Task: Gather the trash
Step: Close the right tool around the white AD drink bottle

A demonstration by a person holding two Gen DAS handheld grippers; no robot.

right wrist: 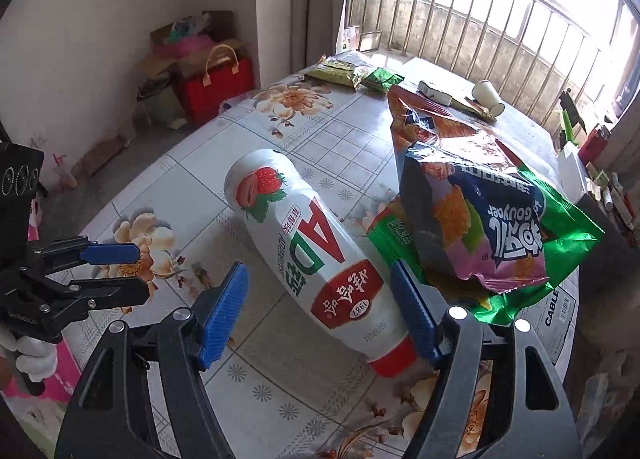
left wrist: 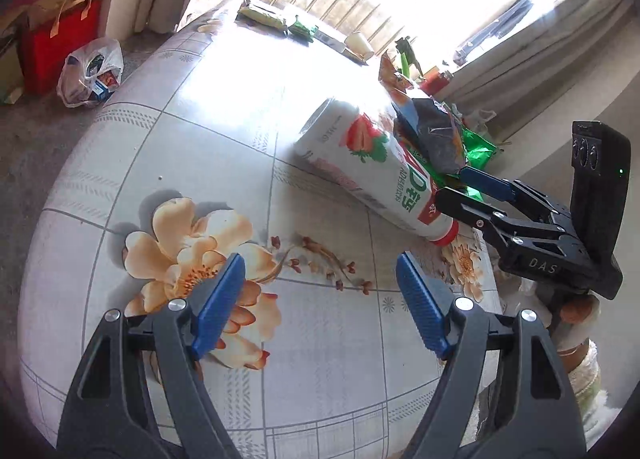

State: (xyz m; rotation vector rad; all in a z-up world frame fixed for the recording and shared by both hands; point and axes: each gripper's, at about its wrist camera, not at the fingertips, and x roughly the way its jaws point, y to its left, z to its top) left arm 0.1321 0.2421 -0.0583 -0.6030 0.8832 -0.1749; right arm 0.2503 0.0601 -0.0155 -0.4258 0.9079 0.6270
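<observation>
A white strawberry-drink bottle [right wrist: 316, 251] with a red cap lies on its side on the flowered tablecloth [right wrist: 304, 139]; it also shows in the left wrist view [left wrist: 360, 163]. My right gripper [right wrist: 320, 311] is open, its blue pads either side of the bottle's cap end, not closed on it. In the left wrist view that gripper [left wrist: 456, 187] shows at the bottle's neck. Crumpled snack bags [right wrist: 476, 215] lie right of the bottle and show in the left view [left wrist: 432, 131]. My left gripper [left wrist: 320, 299] is open and empty above the tablecloth [left wrist: 224, 131], near the front; it shows in the right view [right wrist: 136, 271].
Green wrappers [right wrist: 352, 75], a paper cup [right wrist: 488, 95] and a small box [right wrist: 434, 93] lie at the far table edge by the barred window. On the floor stand a red bag [left wrist: 60, 43] and a plastic bag [left wrist: 92, 71]. A carton marked CABLE [right wrist: 560, 307] sits at the right.
</observation>
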